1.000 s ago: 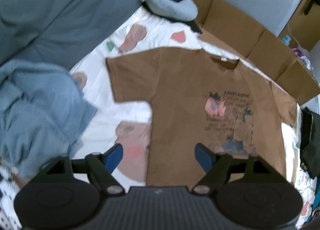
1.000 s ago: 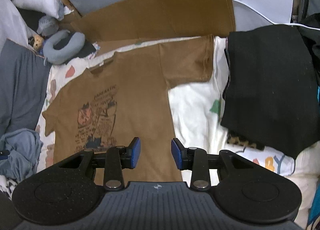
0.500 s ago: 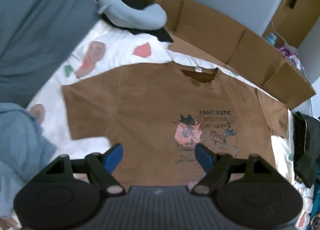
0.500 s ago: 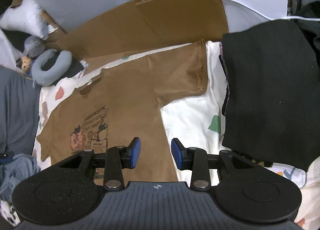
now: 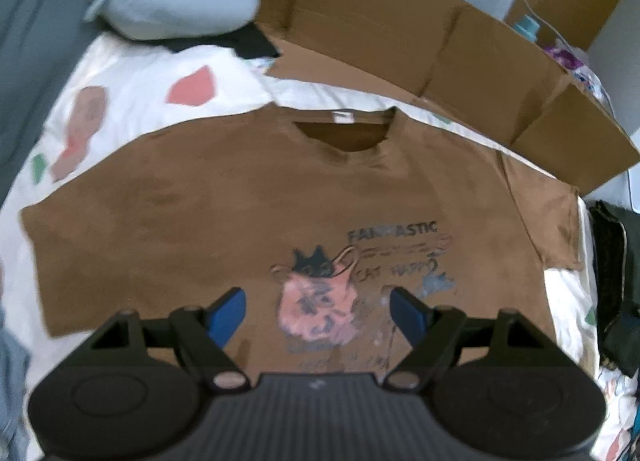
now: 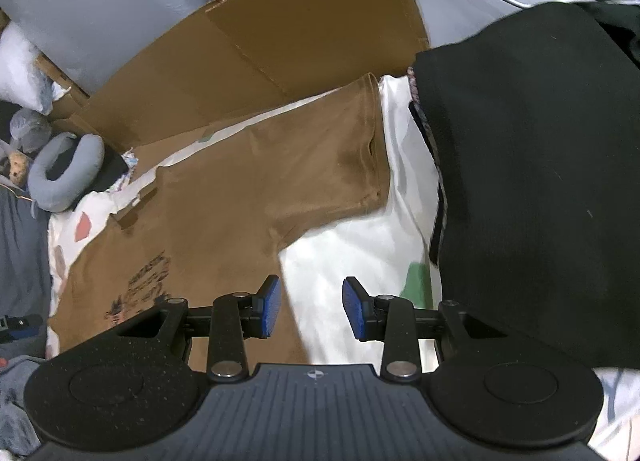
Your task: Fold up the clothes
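Brown T-shirt (image 5: 224, 221) flat on bed sheet (image 6: 352, 253), print up, hem hidden behind left tongs (image 5: 318, 311), spread wide, empty. Right tongs (image 6: 311, 307) apart, empty, over shirt's side edge; black garment (image 6: 532, 181) crowds bed's right edge.

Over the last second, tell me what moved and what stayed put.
Both grippers advanced over the brown T-shirt. The left gripper swung right, from beside the shirt's side edge to above its printed chest. The right gripper shifted toward the shirt's side edge below the sleeve, its jaws opening wider. Neither took hold of anything. The shirt lies flat as before; the black garment and cardboard are unmoved.
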{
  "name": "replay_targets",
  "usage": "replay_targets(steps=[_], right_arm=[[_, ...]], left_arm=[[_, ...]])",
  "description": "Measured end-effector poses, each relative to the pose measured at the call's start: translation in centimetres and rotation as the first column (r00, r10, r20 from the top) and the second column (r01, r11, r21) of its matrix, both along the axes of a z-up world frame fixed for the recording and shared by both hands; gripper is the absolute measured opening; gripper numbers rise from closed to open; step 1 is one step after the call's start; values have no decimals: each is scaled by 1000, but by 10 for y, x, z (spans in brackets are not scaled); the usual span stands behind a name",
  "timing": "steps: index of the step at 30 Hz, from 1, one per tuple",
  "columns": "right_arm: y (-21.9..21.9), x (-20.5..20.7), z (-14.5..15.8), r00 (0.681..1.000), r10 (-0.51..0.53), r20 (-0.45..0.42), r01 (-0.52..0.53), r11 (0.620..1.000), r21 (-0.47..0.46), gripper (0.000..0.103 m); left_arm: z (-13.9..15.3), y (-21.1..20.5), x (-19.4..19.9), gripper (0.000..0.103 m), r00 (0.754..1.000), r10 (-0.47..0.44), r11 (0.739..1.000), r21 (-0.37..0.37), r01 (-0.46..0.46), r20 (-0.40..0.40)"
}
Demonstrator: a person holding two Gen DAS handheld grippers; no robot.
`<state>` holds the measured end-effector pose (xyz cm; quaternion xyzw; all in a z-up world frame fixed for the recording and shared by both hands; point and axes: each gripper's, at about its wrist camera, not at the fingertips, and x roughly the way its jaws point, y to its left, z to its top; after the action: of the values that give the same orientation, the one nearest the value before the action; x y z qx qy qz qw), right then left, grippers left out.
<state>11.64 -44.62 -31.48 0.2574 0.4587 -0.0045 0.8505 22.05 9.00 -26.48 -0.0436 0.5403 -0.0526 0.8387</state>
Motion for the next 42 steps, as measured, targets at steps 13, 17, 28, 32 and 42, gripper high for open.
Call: replay_targets(steps=[13, 17, 28, 32, 42], right_arm=[[-9, 32, -52, 999, -38, -18, 37, 998, -56, 41], [-7, 32, -59, 996, -90, -5, 89, 995, -50, 41], [1, 43, -67, 997, -76, 5, 76, 994, -78, 41], [6, 42, -68, 994, -104, 28, 106, 992, -72, 41], [3, 43, -72, 988, -134, 70, 140, 987, -83, 40]], left_arm=[[-73, -41, 50, 81, 998, -61, 998, -22, 61, -26], [-84, -58, 64, 81, 996, -89, 996, -17, 89, -27], [-108, -101, 80, 81, 989, -141, 989, -45, 138, -52], [-111, -108, 83, 81, 985, -163, 986, -47, 161, -49], [-110, -115, 79, 81, 983, -183, 982, -46, 182, -24]])
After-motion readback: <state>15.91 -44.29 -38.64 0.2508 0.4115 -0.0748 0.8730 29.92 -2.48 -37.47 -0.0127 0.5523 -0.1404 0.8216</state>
